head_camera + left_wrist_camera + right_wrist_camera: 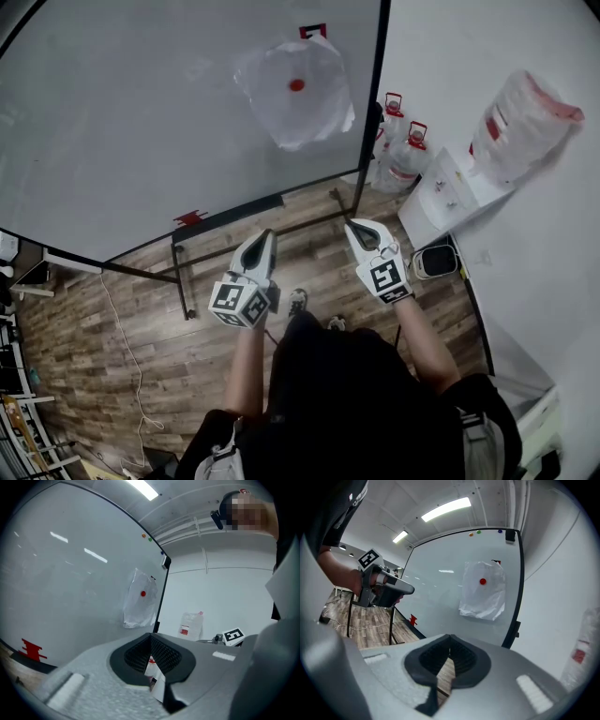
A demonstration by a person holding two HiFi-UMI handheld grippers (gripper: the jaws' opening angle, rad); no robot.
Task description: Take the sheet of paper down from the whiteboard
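A crinkled white sheet of paper [295,94] hangs near the right edge of the whiteboard [141,122], pinned by a red magnet [297,84]. Both grippers are held level in front of the board, below the sheet and well short of it. My left gripper [269,234] is shut with nothing between its tips [151,635]; in its view the paper [139,604] is ahead and slightly left. My right gripper [354,225] is shut and empty too [450,637], and its view has the paper [483,590] up ahead to the right, with the left gripper [401,588] at the left.
The whiteboard's black stand [183,281] rests on the wood floor. Two water bottles [398,141] stand to the right of the board. A white cabinet [441,192] carries a plastic bag [520,117], with a small white device [434,262] beside it. A cable [131,366] trails on the floor.
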